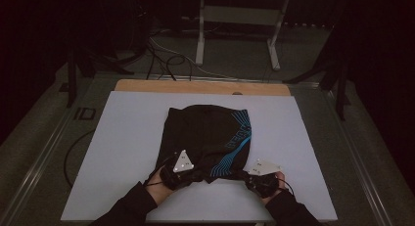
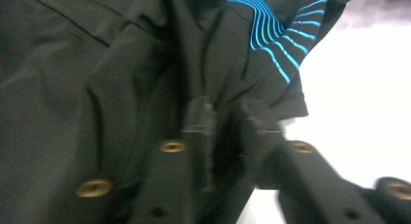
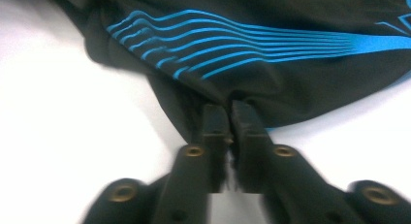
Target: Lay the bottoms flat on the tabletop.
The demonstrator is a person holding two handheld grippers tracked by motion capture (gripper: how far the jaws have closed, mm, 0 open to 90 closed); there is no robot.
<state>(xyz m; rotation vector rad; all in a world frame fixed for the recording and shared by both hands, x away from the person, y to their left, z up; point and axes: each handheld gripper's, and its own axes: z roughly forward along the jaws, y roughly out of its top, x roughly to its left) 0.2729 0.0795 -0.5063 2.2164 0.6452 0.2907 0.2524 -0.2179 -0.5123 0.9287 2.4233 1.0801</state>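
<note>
While the black garment (image 1: 208,138) lay spread on the white board (image 1: 122,152), its near hem sat right at both tools. At the left, the left gripper (image 1: 188,174) met the hem's left corner, and its jaws were pinched on a fold of the dark cloth (image 2: 145,78). Blue stripes (image 1: 235,147) ran down the garment's right side. At the right, the right gripper (image 1: 244,176) had its jaws clamped on the hem edge (image 3: 252,88) just below those stripes.

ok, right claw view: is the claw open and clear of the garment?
No, the right claw is shut on the black garment's edge.
</note>
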